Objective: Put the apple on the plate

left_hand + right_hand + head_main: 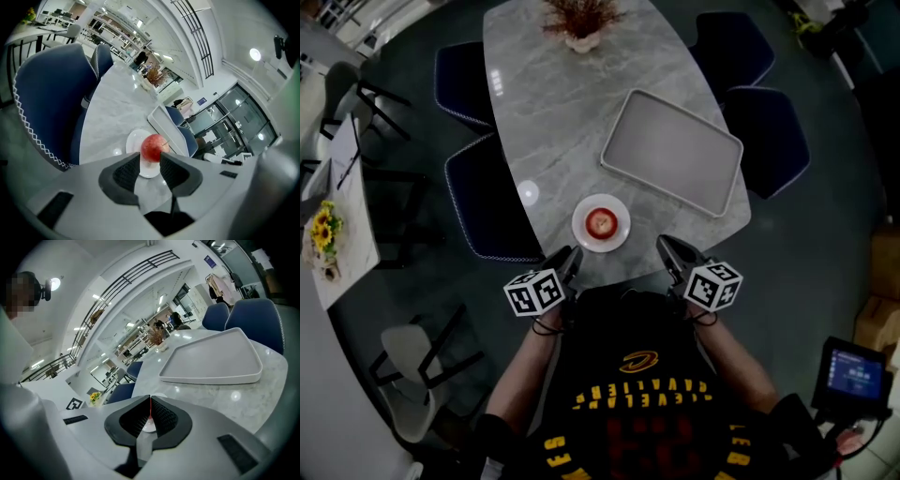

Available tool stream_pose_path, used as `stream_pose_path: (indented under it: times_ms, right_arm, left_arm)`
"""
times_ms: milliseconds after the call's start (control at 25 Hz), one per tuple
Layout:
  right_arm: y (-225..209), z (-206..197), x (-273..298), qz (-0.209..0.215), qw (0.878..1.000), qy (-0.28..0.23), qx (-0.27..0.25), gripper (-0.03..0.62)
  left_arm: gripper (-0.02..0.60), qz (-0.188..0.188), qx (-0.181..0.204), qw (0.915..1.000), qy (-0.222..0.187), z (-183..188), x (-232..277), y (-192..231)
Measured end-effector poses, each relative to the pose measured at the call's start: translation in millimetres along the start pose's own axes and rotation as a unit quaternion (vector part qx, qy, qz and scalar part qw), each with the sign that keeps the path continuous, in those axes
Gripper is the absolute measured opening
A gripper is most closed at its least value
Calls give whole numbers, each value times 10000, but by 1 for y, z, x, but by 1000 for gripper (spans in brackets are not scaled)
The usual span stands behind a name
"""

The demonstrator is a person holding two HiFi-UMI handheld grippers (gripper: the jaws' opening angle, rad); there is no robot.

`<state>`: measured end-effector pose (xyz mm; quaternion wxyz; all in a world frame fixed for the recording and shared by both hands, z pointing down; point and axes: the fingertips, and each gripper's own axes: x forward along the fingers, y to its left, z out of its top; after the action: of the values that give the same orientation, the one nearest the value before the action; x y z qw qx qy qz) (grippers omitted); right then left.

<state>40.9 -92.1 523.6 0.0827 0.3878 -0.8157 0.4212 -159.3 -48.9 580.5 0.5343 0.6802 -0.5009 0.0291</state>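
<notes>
A red apple [600, 223] sits on a small white plate [581, 232] near the front edge of the marble table [544, 112]. My left gripper [573, 254] hangs just off that edge, short of the plate and to its left. Its jaws stand a little apart with nothing between them. In the left gripper view the apple [152, 147] and plate [133, 140] show beyond the left gripper [150, 162]. My right gripper [664, 245] is off the edge to the plate's right, shut and empty. Through the right gripper [150, 405] only a red sliver of apple shows.
A grey tray [672, 150] lies on the table beyond the plate, also in the right gripper view as the tray [220, 359]. A vase of dried plants [579, 23] stands at the far end. Dark blue chairs [487, 202] flank the table. A side table with sunflowers [323, 230] is at left.
</notes>
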Motion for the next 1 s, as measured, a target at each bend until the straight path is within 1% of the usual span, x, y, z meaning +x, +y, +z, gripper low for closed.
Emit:
stream_pose_path:
  times_ms: [120,200,280,520,680,800,920,1000]
  right_arm:
    - [-12,-5,14,-122,9997,110,158,8]
    - [-19,-10,26,-122,9990,196,389,8]
    - [-24,-16,41,-72,9978,299,592,8]
    - [-73,-41,87,-89,9942,848,658,8]
    - [-68,-60,95,-137,9913,1198,533,8]
    - [-65,-71,97,-150,9893,1392,401,8]
    - [-56,-74,99,-85,9890,1405,455,9]
    - [-53,-77,98,-124,9888,1396,505,9]
  left_arm:
    - [132,39,-32,9999,146,4,17,14]
    - [132,84,-30,9994,323,0,29,25]
    - [132,145,-118,9988,461,-5,38,36]
    - [132,338,-364,9966,659,-11,79,55]
    - [132,261,-672,9955,621,-9,70,54]
    - [132,220,-747,9949,638,-11,67,52]
    - [132,229,-786,9945,653,-12,62,51]
    - [132,214,-819,9944,637,-13,58,49]
